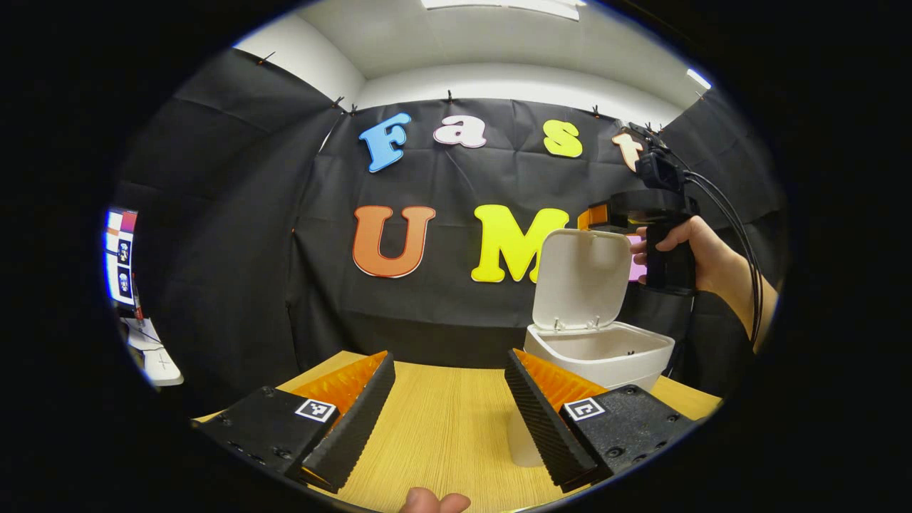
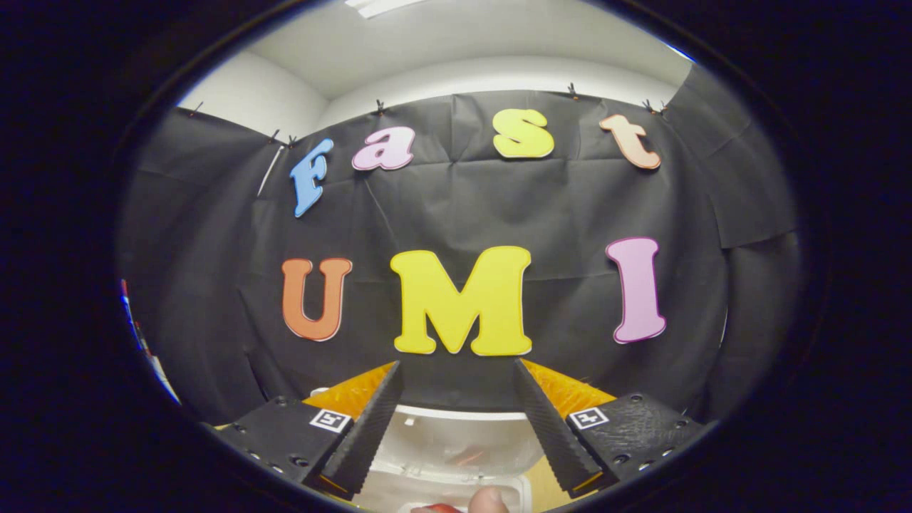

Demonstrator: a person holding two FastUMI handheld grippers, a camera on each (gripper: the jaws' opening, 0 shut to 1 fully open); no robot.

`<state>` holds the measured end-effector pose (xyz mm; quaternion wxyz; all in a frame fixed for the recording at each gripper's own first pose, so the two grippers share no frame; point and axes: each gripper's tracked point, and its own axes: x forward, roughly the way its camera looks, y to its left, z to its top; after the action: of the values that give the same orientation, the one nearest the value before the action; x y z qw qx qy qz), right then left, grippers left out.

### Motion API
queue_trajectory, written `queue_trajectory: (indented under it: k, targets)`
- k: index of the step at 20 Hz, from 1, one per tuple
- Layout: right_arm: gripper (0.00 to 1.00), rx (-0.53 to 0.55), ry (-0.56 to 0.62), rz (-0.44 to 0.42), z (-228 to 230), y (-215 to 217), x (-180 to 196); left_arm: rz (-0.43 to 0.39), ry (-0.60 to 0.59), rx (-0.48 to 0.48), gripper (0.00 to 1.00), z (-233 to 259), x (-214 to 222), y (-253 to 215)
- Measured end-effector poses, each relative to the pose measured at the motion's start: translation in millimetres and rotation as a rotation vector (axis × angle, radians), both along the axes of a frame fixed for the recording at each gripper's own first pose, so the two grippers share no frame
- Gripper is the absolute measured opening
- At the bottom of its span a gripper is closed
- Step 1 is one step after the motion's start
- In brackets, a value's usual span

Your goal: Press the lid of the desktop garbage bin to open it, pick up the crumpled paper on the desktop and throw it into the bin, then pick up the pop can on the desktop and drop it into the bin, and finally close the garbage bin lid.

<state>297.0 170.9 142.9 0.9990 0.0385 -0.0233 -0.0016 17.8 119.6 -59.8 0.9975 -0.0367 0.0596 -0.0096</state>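
The white desktop bin (image 1: 602, 353) stands on the wooden table (image 1: 449, 427) at the right, its lid (image 1: 581, 278) swung up and upright. My left gripper (image 1: 449, 356) hovers low over the table to the left of the bin, open, with nothing between its fingers. A hand (image 1: 702, 256) holds the right gripper (image 1: 652, 214) high behind the lid's top edge. In the right gripper view, my right gripper (image 2: 456, 365) is open and empty just above the raised lid (image 2: 456, 434). A faint reddish streak shows on the white plastic; I cannot tell what it is.
Black booth cloth closes off the back and both sides. A lit screen (image 1: 121, 256) stands off the table at the far left. A pale shape (image 1: 524, 445) lies on the table by my left gripper's right finger; I cannot tell what it is. Cables (image 1: 734, 228) trail from the right gripper.
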Motion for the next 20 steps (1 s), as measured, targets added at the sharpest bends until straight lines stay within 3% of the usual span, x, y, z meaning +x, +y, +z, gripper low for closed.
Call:
queue_trajectory:
  k: [4, 5, 10, 20]
  targets:
    - [0.92, -0.034, 0.031, 0.026, -12.5, 6.5, -31.4, -0.018, 0.006, -0.006, 1.0, -2.4, -11.3, -8.4]
    - [0.95, -0.041, 0.036, 0.029, -16.4, 7.8, -39.7, -0.024, 0.006, -0.005, 1.0, -1.0, -13.6, -10.9]
    - [0.94, -0.076, 0.049, 0.041, -39.8, 15.1, -72.1, -0.016, -0.006, 0.004, 0.99, -1.5, -23.8, -13.6]
    - [0.94, -0.048, 0.094, 0.067, -91.4, 25.4, -112.7, -0.017, 0.004, 0.013, 0.99, -10.5, -34.4, -21.0]
